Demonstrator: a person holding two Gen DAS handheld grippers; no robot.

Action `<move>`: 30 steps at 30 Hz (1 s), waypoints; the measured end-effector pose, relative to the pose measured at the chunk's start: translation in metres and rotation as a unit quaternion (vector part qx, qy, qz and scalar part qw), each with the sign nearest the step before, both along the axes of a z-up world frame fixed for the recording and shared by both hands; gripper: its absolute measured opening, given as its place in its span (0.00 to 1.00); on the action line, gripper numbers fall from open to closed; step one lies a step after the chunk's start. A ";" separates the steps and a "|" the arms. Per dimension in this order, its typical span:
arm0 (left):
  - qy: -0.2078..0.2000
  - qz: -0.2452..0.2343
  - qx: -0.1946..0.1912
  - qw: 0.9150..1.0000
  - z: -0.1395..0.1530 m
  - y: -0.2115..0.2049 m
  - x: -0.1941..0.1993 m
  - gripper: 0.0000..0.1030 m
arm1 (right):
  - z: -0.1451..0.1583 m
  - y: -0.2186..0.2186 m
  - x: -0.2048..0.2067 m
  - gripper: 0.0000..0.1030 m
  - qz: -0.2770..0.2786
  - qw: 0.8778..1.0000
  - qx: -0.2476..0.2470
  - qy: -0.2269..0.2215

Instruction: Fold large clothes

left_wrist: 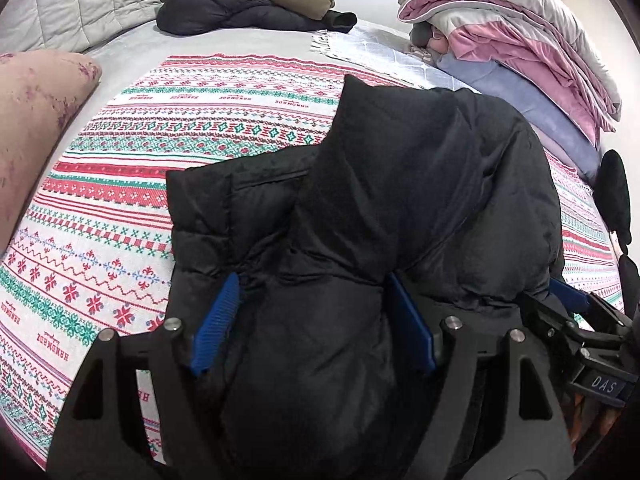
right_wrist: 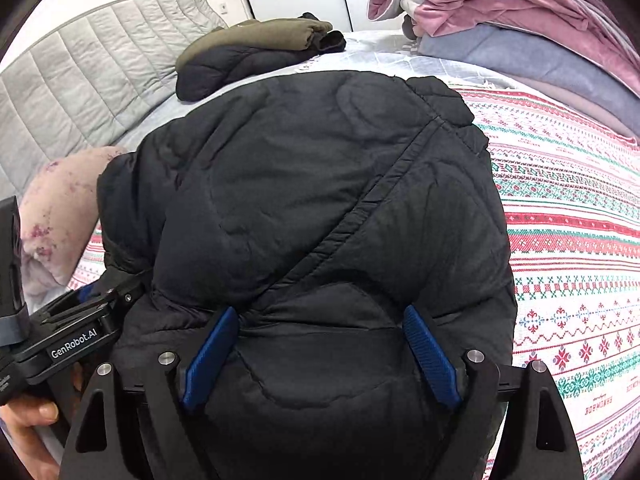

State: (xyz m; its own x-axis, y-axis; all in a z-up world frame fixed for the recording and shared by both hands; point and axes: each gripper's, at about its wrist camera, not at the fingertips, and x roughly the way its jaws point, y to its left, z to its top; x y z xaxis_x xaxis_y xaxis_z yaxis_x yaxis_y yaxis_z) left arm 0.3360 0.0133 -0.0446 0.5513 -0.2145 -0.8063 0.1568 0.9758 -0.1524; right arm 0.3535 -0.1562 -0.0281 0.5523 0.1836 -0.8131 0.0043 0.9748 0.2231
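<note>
Big black puffy quilted jacket (left_wrist: 360, 208) bunched right between the blue ribbed fingers (left_wrist: 218, 320) of the left gripper (left_wrist: 312, 320) — fingers spread wide, fat roll of cloth filling the gap. Same with the right gripper (right_wrist: 320, 356): blue pads (right_wrist: 212, 360) apart, jacket stuffed between them. Hard to tell whether either one squeezes tight or just cradles the puff.

Jacket lying straight ahead of both tools and reaching away from them over the red, green and white patterned woven blanket (left_wrist: 120, 208). Long side running forward from the tools, stitched zipper strip (right_wrist: 384, 192) slanting up and to the right in the right view. Both grippers at the near edge, close side by side, neither one clearly nearer.

Plenty of open blanket ahead and to the left of the left tool. Pink flowery pillow (left_wrist: 36, 128) far off to the left. Tall stack of pink, grey and purple folded blankets (left_wrist: 520, 40) ahead on the right — keep the fold away from that. Folded olive and dark coats (left_wrist: 248, 4) far ahead, well apart.

Probably next: carry the near edge forward over the rest.
</note>
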 end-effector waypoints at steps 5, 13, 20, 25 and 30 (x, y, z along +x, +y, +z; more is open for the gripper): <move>-0.006 0.001 -0.010 1.000 0.006 0.005 -0.006 0.75 | 0.010 -0.003 -0.003 0.84 0.003 1.000 0.003 -0.004; -0.012 0.029 -0.074 0.997 0.049 0.044 -0.052 0.76 | 0.039 -0.077 -0.064 0.85 -0.049 0.992 0.117 -0.022; 0.085 0.052 -0.161 0.982 0.013 0.090 -0.062 0.78 | -0.011 -0.146 -0.075 0.85 -0.101 0.957 0.266 0.050; 0.117 0.045 -0.186 0.975 -0.008 0.106 -0.075 0.83 | -0.039 -0.137 -0.064 0.85 -0.074 0.935 0.332 0.097; 0.144 0.038 -0.214 0.965 -0.026 0.105 -0.078 0.85 | -0.051 -0.120 -0.060 0.86 -0.060 0.929 0.347 0.112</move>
State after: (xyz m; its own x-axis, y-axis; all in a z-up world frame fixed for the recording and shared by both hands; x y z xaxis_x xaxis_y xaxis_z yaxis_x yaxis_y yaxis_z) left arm 0.2579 0.1187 -0.0705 0.3452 -0.5299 -0.7746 -0.0222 0.8205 -0.5712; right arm 0.2940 -0.2765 -0.0791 0.4342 0.6548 -0.6186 0.2258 0.5857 0.7785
